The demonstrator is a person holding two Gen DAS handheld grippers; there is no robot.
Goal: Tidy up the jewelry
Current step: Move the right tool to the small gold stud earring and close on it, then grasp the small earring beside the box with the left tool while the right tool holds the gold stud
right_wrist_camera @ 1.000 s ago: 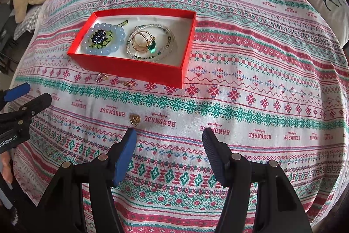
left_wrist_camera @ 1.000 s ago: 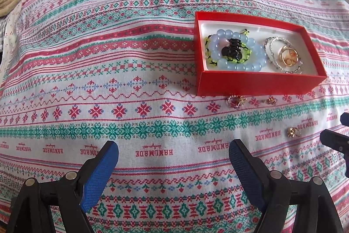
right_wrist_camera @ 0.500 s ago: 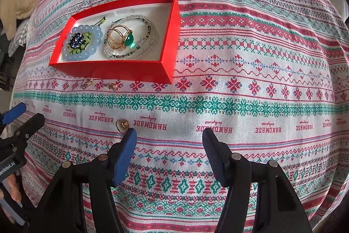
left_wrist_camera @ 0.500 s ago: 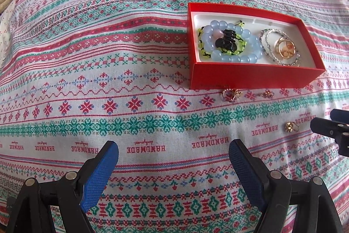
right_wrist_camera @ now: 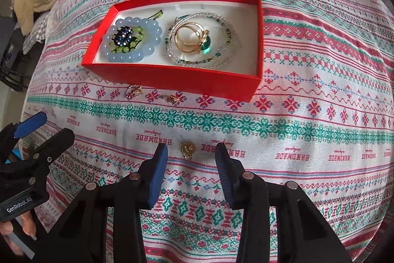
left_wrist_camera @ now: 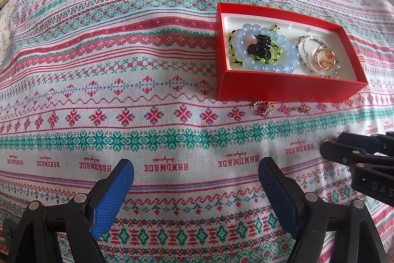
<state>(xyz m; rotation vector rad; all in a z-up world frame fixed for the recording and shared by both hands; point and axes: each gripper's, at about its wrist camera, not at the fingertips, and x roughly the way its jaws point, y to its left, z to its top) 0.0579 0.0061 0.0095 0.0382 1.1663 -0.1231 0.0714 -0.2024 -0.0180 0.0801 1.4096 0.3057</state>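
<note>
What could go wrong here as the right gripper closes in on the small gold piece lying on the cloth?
1. The gold piece is tiny and lies flat, so the right gripper may pinch the cloth instead.
2. Two more small pieces lie beside the red box and blend into the pattern, so they are easily overlooked.

Red box point(right_wrist_camera: 172, 77), open-topped, white lining, lies flat. Inside, left part: pale blue bead bracelet point(right_wrist_camera: 133, 40) ringing a green-beaded strand and a dark cluster. Inside, right part: clear bead strand point(right_wrist_camera: 222, 46) coiled around gold rings with a green stone point(right_wrist_camera: 205, 44). Just outside the box's near wall: two small gold pieces point(right_wrist_camera: 134, 91) point(right_wrist_camera: 171, 98). Farther from that wall: one gold ring point(right_wrist_camera: 188, 149), lying alone.
</note>
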